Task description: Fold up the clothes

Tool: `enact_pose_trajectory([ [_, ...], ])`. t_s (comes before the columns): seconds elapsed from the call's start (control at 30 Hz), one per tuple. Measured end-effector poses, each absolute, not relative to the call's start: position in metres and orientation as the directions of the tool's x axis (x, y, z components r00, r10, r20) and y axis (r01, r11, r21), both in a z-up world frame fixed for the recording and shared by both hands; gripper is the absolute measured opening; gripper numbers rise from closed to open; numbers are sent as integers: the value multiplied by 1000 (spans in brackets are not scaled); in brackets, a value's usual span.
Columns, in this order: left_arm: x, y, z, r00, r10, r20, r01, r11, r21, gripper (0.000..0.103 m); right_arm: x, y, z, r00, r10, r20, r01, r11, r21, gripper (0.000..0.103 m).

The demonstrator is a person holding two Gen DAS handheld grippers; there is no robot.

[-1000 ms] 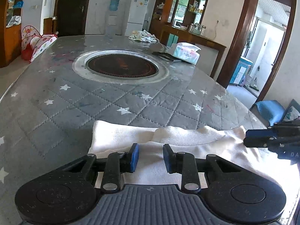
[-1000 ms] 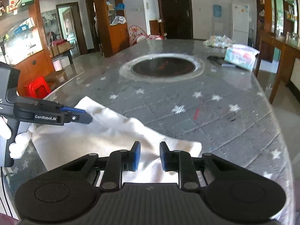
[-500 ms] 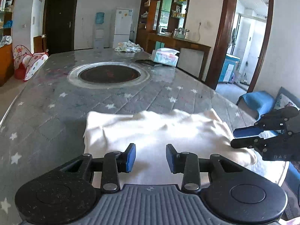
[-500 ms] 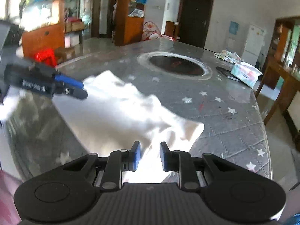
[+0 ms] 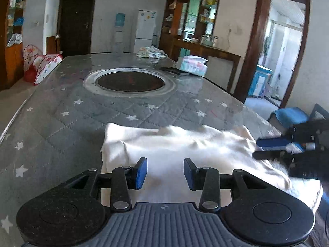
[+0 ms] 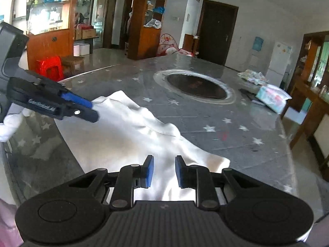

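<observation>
White garment [image 5: 185,150] lying rumpled at the near edge of the quilted table [image 5: 102,113], both grippers poised over it.

Risk: a pinch on the bunched ridge may catch only one layer, skewing the fold, or drag cloth off the edge. Left gripper [image 5: 165,173] spread wide, empty; right gripper [image 6: 162,171] parted moderately, gripping nothing.

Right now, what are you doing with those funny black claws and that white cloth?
A person is folding a white fabric garment lying on a grey quilted star-patterned table cover. The left black two-finger gripper and the right black two-finger gripper both hover open over the near edge of the garment. Neither one is gripping it, and the cloth lies rumpled, not neatly folded yet.
</observation>
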State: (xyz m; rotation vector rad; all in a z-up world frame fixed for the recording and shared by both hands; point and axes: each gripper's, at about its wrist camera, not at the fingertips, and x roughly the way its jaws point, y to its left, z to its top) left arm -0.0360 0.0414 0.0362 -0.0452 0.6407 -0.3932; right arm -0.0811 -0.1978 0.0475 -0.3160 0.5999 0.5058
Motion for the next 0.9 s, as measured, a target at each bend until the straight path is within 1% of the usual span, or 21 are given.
enact_pose_trajectory([
  [0.1, -18, 46, 30, 722, -366, -586, 318, 929, -188, 42, -67, -194, 34, 688, 347, -637, -532, 838, -118, 21],
  [0.27, -10, 53, 28, 714, -384, -585, 299, 923, -241, 43, -64, -197, 35, 688, 352, -635, -517, 851, -89, 25],
  [0.33, -16, 53, 34, 727, -381, -572, 303, 925, -230, 47, -70, -195, 41, 693, 361, -624, -532, 841, -103, 26],
  [0.5, -45, 54, 46, 745, -387, -543, 329, 922, -205, 47, -91, -179, 52, 685, 419, -596, -600, 789, -134, 26],
  [0.67, -75, 41, 45, 755, -373, -539, 374, 921, -112, 47, -112, -155, 53, 665, 482, -571, -669, 725, -167, 26],
  [0.8, -80, 34, 35, 750, -362, -554, 378, 922, -90, 47, -114, -142, 40, 648, 477, -593, -685, 705, -182, 26],
  [0.9, -78, 33, 28, 748, -352, -562, 376, 923, -77, 48, -110, -142, 29, 637, 469, -612, -679, 717, -157, 26],
])
